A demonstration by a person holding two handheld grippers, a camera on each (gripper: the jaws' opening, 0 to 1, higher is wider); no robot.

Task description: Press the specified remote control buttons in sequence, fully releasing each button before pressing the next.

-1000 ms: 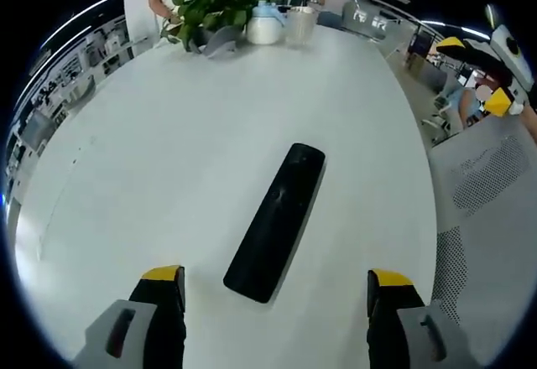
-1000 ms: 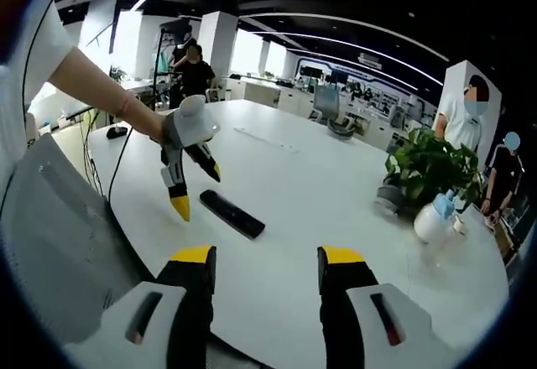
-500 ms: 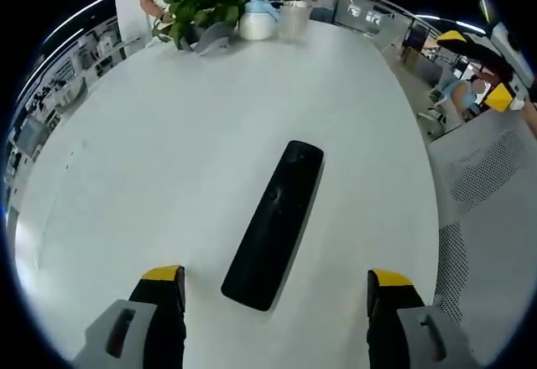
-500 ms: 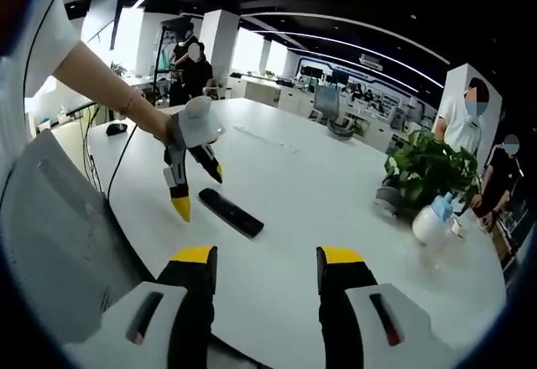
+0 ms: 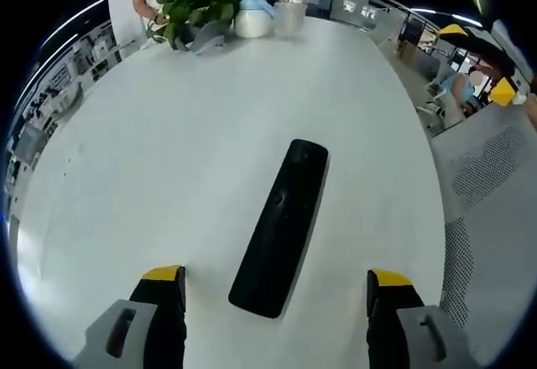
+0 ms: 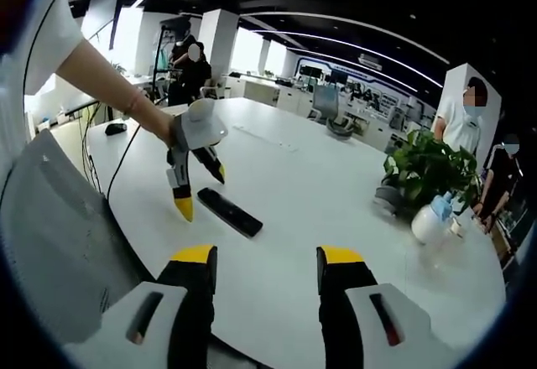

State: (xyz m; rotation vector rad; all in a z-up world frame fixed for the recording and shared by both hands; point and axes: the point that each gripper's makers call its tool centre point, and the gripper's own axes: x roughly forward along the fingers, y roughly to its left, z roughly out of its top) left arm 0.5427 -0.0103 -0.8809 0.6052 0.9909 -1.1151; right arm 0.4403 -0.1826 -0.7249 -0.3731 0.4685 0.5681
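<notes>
Black and slim, the long rectangular plastic remote control (image 5: 281, 226) lies flat on the white oval table (image 5: 168, 151), pointing toward one o'clock in the left gripper view, its near end between the two jaws but apart from both. The left gripper (image 5: 277, 289), grey with yellow-tipped black jaws, hangs above the table with its jaws spread wide and nothing between them. In the right gripper view the same remote (image 6: 230, 212) sits at about ten o'clock from the picture's centre, and the left gripper (image 6: 194, 188) hovers just over its far end, held by a person's hand (image 6: 159, 124). The right gripper (image 6: 263, 260) has its jaws parted with only bare tabletop (image 6: 294, 184) between them. At the table's far edge, toward twelve o'clock in the left gripper view, stand a leafy green potted plant (image 5: 201, 0), a white rounded jug with a pale blue top (image 5: 251, 21) and a clear plastic cup (image 5: 289, 14)
</notes>
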